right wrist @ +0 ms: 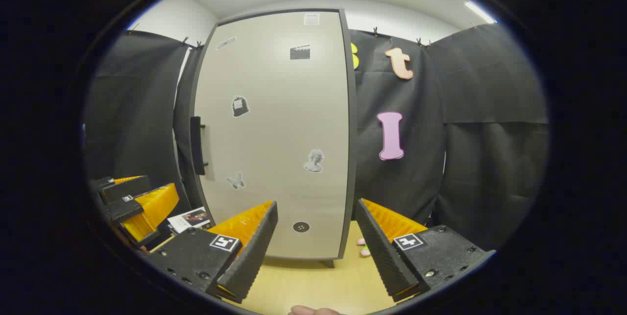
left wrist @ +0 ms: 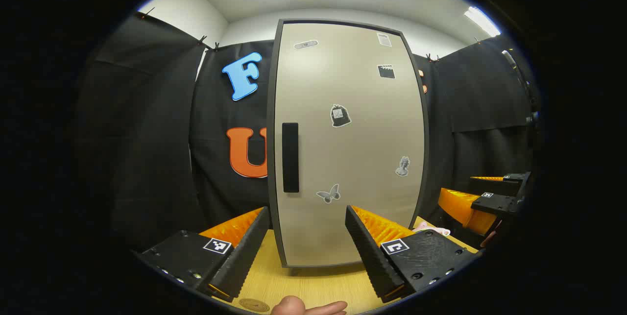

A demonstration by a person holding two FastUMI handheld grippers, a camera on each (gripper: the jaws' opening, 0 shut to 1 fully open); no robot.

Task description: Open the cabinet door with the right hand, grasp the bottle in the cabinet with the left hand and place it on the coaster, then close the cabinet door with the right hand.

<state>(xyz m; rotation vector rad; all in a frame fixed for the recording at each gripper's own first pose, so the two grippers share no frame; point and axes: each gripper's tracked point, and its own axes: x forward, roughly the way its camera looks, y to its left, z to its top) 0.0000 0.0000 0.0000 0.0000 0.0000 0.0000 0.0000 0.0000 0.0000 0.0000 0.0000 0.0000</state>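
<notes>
Both your left tool (left wrist: 307, 224) and right tool (right wrist: 316, 217) are wide and empty. The cabinet door (left wrist: 350, 143) stands closed at the surface's (left wrist: 313, 285) far edge; it looks stiff, so take its dark handle (left wrist: 290, 157).

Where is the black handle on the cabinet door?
In the left gripper view, the handle stands upright on the closed cabinet door's left edge, about halfway up, just left of the butterfly sticker.

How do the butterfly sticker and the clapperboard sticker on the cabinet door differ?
The butterfly sticker sits low on the door, beside the handle's lower end; the clapperboard sticker sits high, on the side away from the handle. The butterfly is pale grey with spread wings; the clapperboard is dark and squarish. Both lie flat on the closed door.
</notes>
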